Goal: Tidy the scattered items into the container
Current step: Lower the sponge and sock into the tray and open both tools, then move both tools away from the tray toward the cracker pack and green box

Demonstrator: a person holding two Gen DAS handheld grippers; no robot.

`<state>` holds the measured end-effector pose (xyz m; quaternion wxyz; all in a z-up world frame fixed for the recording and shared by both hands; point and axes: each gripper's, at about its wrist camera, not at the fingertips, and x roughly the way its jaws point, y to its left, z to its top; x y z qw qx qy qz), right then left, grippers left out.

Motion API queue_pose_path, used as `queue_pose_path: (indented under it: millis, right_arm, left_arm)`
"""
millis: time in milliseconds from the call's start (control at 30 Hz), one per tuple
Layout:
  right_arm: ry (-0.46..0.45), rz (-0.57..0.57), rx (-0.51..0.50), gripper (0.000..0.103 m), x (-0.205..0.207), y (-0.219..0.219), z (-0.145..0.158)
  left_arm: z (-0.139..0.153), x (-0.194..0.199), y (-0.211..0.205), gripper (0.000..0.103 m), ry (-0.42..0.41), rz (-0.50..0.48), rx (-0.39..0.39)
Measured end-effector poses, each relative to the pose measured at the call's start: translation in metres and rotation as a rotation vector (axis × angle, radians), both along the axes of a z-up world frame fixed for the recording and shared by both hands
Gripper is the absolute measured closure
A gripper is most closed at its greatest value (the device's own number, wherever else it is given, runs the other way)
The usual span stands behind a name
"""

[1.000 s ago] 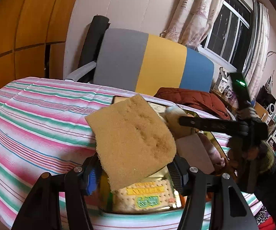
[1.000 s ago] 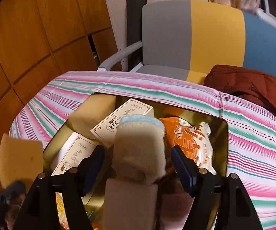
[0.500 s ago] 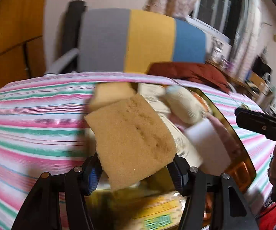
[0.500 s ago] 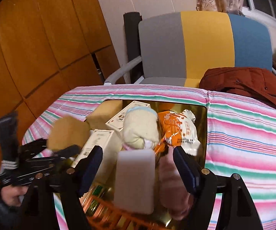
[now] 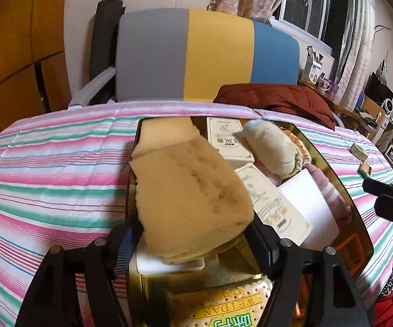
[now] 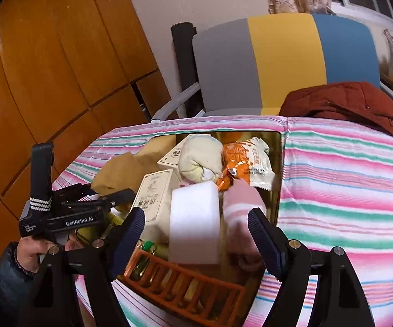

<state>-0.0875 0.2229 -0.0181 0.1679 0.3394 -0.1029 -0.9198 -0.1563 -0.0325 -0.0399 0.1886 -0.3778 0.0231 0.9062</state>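
Two grippers over one gold tin [image 5: 341,188], which sits on a striped cloth [image 5: 46,169] with its far rim close to the cloth's far edge, where a chair [image 5: 210,54] and a red coat [image 5: 275,99] stand just behind. Open cloth lies wide to the tin's left in the left wrist view and wide to its right in the right wrist view; two small boxes [image 5: 360,158] rest on the cloth well right of the tin. Tin is crowded: a tan block [image 5: 166,133] at the far left corner, two printed cartons [image 5: 272,204] down the middle, a cream sock roll [image 5: 272,147] beside the far carton, an orange snack bag [image 6: 248,160] at the far right, a pink sock [image 6: 242,204] and a white sponge [image 6: 193,226] nearer, an orange rack [image 6: 185,288] and a cracker pack [image 5: 223,308] at the near end. Left gripper [image 5: 193,242]: jaws set wide, pressed on either side of a tan sponge [image 5: 191,199], which hangs tilted over the tin's left half, above the near carton; whether it touches anything below cannot be told. Right gripper [image 6: 196,234]: jaws spread wide, nothing between them in grip; the white sponge and pink sock show in the gap but lie in the tin below, clear of both pads.
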Motion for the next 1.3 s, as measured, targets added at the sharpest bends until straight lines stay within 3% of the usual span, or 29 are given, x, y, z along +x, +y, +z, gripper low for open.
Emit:
queue_pose_path:
  millis: [400,867,1000,1100,1300]
  right_arm:
    - [-0.011,-0.042,-0.005,0.024,0.022,0.015,-0.009]
    - [0.019,0.025,0.085,0.024,0.040,-0.020,-0.009]
    - [0.019,0.028,0.093,0.024,0.044,-0.024,-0.009]
    - [0.019,0.023,0.103,0.024,0.046,-0.025,-0.010]
    - [0.023,0.013,0.115,0.024,0.050,-0.025,-0.009]
  left_arm:
    - [0.010,0.020,0.006,0.028,0.068,0.061,-0.043]
    - [0.031,0.062,0.006,0.026,0.145,0.185,-0.081]
    - [0.031,0.059,0.007,0.026,0.147,0.178,-0.072]
    - [0.028,0.052,0.012,0.028,0.157,0.185,-0.107]
    - [0.007,0.029,0.013,0.033,0.099,0.191,-0.124]
